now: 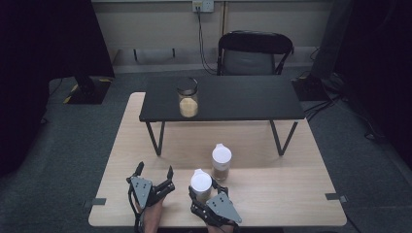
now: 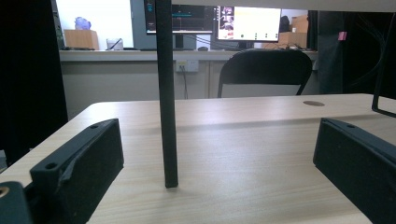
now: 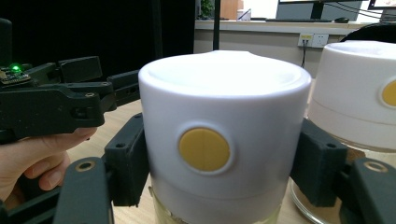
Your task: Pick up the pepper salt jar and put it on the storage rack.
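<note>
Near table edge [image 1: 145, 221], right gripper [image 1: 203, 194] (clamped) on jar [image 1: 201, 184].

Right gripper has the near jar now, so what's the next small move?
Probably lift it straight up a little. The right gripper has its jaws pressed on both sides of the white-lidded jar, and the second jar stands close beside it, so rising first avoids a knock.

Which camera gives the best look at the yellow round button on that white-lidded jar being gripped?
The right gripper view: the yellow round button faces the camera on the white lid of the clear glass jar, which the right gripper clamps from both sides. The high view shows that jar from above, its button too small to make out. The left gripper view looks past it.
</note>
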A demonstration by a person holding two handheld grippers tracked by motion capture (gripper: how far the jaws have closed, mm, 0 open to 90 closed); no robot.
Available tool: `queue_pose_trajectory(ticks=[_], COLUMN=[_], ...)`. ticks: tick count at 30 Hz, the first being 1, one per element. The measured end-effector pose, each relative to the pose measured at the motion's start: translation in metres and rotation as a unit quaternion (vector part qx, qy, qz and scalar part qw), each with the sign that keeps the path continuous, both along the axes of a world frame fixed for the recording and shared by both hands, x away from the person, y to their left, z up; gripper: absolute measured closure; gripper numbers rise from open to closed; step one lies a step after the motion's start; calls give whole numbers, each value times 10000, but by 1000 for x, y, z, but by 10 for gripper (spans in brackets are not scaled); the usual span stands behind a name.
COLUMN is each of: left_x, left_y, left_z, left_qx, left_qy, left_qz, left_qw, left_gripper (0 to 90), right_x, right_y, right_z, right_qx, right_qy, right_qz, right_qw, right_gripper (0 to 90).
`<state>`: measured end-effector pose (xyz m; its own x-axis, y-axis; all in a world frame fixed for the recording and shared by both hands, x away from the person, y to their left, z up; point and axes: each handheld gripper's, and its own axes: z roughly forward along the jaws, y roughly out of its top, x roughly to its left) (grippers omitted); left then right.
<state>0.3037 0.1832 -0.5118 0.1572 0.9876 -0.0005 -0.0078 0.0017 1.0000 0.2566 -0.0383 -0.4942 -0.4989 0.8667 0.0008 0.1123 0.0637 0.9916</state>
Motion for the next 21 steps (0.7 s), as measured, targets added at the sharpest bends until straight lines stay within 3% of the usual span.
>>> queue_pose_trajectory(ticks=[21], left_x=[0], left_y=[0], left_z=[0], left_qx=[0], left_qy=[1], left_qz=[0], left_qw=[10000], left_gripper=[13], right_x=[-2], right_y=[0], right_z=[4], right_qx=[-19], right_qy=[-11], right_qz=[48], right_qw=[10000], right_gripper=[301])
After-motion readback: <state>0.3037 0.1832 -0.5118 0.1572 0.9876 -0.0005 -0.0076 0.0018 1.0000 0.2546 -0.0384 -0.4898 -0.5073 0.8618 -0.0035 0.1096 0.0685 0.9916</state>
